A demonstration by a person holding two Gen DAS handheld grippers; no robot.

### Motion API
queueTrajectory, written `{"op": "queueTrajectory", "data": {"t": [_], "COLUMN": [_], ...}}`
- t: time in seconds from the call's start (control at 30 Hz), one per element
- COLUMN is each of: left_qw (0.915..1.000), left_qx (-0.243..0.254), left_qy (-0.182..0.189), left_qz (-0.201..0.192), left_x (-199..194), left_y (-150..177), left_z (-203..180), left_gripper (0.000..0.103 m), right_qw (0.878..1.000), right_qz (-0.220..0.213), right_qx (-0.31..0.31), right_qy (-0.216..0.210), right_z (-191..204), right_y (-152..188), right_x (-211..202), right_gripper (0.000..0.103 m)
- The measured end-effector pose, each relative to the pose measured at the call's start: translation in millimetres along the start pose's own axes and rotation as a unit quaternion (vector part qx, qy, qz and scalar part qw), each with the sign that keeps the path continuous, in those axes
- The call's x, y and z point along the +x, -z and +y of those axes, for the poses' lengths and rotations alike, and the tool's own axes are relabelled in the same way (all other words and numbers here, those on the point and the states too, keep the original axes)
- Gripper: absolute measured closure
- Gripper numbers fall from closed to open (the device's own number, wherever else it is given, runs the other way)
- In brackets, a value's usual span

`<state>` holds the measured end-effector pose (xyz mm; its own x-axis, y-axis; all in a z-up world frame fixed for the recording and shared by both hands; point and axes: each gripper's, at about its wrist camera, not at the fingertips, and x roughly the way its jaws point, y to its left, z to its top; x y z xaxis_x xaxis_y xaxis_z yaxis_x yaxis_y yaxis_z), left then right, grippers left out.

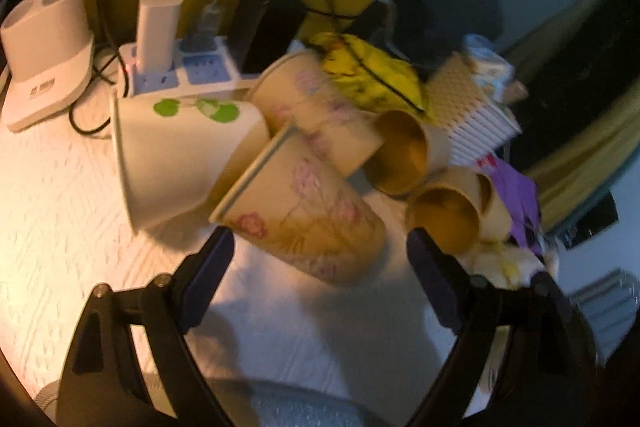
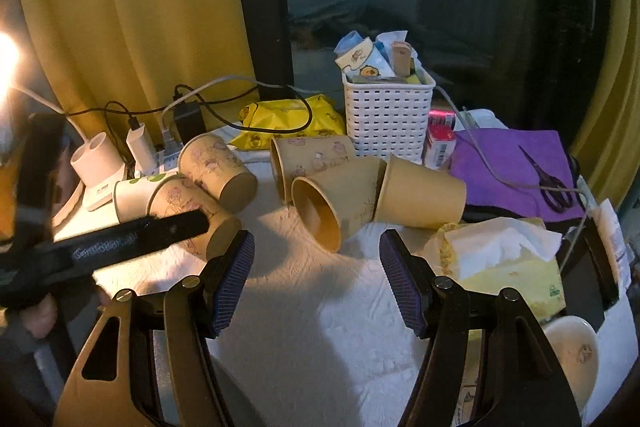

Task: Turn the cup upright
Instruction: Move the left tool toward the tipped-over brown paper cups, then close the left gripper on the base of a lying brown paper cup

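Observation:
Several paper cups lie on their sides on the white cloth. In the left wrist view my left gripper (image 1: 320, 247) is open, its jaws on either side of the nearest pink-flowered cup (image 1: 304, 211), not closed on it. A white cup with green leaves (image 1: 180, 155) lies to its left, a second flowered cup (image 1: 320, 111) behind, two plain tan cups (image 1: 404, 155) (image 1: 448, 215) to the right. In the right wrist view my right gripper (image 2: 316, 251) is open and empty, just short of a tan cup (image 2: 332, 203) whose mouth faces me. The left gripper's finger (image 2: 168, 231) crosses the flowered cup (image 2: 192, 211).
A power strip with chargers (image 1: 176, 75) and a white holder (image 1: 48, 39) stand at the back left. A yellow pouch (image 2: 288, 119), white basket (image 2: 386, 115), purple cloth with scissors (image 2: 516, 171), tissue pack (image 2: 504, 259) and a bowl (image 2: 576, 359) crowd the right side.

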<state>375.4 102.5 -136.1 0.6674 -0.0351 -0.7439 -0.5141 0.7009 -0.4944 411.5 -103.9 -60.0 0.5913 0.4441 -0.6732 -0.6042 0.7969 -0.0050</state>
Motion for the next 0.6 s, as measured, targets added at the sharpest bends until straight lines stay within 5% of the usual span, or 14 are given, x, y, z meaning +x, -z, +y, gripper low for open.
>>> {"op": "queueTrajectory", "data": {"t": [0.3, 0.47, 0.6], "left_qw": [0.9989, 0.998, 0.9975], "left_qx": [-0.041, -0.053, -0.057], "left_qy": [-0.008, 0.013, 0.019], "left_qz": [0.02, 0.03, 0.037], "left_x": [26.3, 28.1, 27.5], "left_y": [-13.1, -18.1, -15.2], "left_z": [7.1, 10.1, 8.2], "left_gripper": [0.015, 0.034, 0.04], "right_qw": [1.0, 1.0, 1.0], "right_qz": [-0.001, -0.001, -0.004], "right_qx": [0.01, 0.013, 0.012], "right_qy": [-0.016, -0.018, -0.019], "right_z": [-9.3, -12.6, -12.3], "right_y": [3.2, 5.3, 5.2], "right_x": [2.3, -0.8, -5.1], "right_gripper": [0.035, 0.035, 0.035]}}
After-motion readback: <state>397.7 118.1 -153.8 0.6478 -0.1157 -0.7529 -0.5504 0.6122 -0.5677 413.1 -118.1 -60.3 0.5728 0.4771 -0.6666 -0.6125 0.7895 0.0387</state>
